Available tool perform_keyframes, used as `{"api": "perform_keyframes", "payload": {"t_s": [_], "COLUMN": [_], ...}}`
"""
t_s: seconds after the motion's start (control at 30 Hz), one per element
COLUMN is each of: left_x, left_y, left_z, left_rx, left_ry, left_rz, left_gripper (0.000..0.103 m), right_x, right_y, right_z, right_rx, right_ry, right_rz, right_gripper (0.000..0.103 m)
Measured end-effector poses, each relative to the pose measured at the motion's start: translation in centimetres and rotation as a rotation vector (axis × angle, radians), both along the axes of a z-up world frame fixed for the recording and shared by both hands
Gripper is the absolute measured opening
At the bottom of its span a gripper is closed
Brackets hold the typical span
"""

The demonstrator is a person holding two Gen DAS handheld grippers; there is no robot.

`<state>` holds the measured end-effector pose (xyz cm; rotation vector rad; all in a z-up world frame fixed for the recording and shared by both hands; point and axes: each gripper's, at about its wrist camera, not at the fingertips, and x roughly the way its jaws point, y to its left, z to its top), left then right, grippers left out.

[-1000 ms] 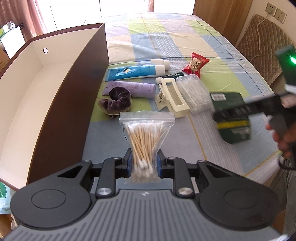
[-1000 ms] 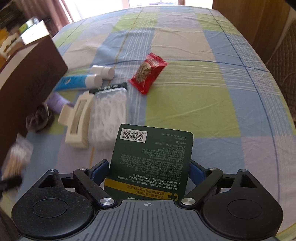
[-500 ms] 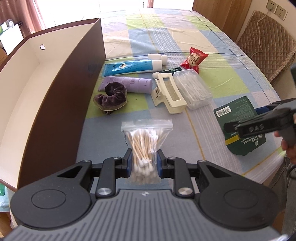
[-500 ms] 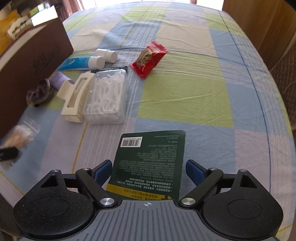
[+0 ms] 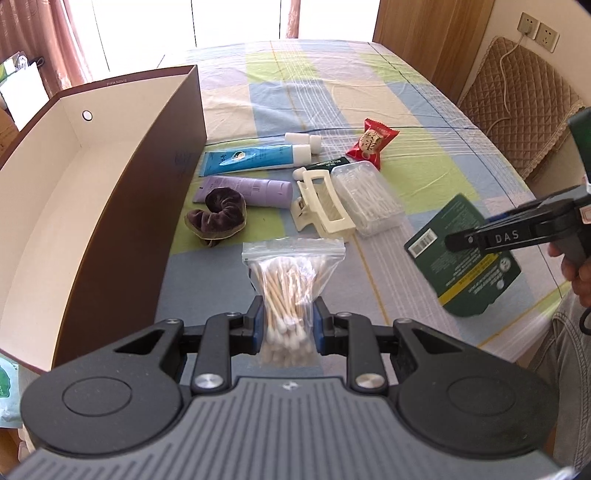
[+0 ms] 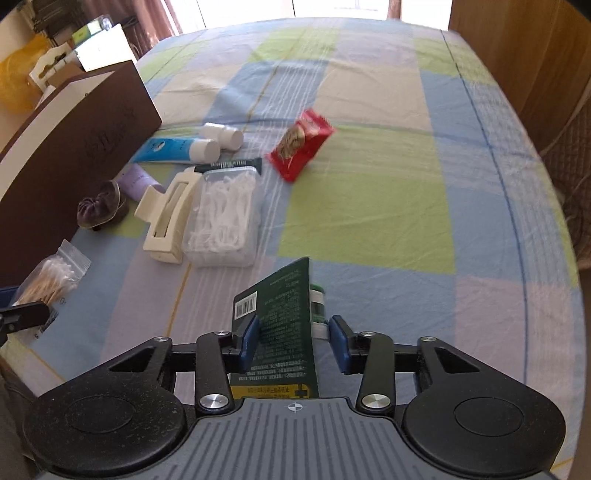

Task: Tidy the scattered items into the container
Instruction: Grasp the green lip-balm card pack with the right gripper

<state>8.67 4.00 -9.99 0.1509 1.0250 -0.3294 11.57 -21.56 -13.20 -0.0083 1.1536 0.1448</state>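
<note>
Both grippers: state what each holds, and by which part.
Left gripper: bag of cotton swabs, pinched at its lower end. Right gripper: dark green packet, gripped across its lower part.

You are working over a table (image 5: 332,92) covered by a checked cloth (image 6: 369,206) in blue, green, cream and lilac. Beyond its far end, bright daylight pours through a window (image 5: 236,18), with pinkish curtains (image 5: 33,37) hanging to your left. To your right stands a wooden panel (image 5: 424,33), then a pale wall with two sockets (image 5: 537,31); a cable runs down from them over a quilted tan chair back (image 5: 517,103).
</note>
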Motion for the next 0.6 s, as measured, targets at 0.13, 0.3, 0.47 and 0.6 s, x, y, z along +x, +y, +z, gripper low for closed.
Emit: {"api": "perform_keyframes", "payload": {"t_s": [0.13,0.3,0.47,0.6], "left_x": [-0.2,-0.4,-0.4,-0.1], "left_y": [0.1,0.1,0.0,0.3], "left_z": [0.0,0.0,-0.2,-0.6], "left_rx": [0.0,0.001,-0.002,0.0], "left_ry": [0.002,0.004,0.007,0.019], "left_rz": [0.004,0.009,-0.002,0.007], "left_gripper": [0.021,0.021,0.021,0.021], "right_x": [-1.3,-3.1,-3.1,-2.7], "right_y": [0.8,3.7,6.0,3.8], "right_z": [0.0,-0.2,-3.0,-3.4], "right_rx": [-0.128,-0.139,-0.298,-0.254], "right_ry": [-0.063,-0.067,-0.068,-0.074], "right_rz": [0.005,0.081,0.161,0.149], "right_gripper": [0.103,0.103,0.103,0.103]}}
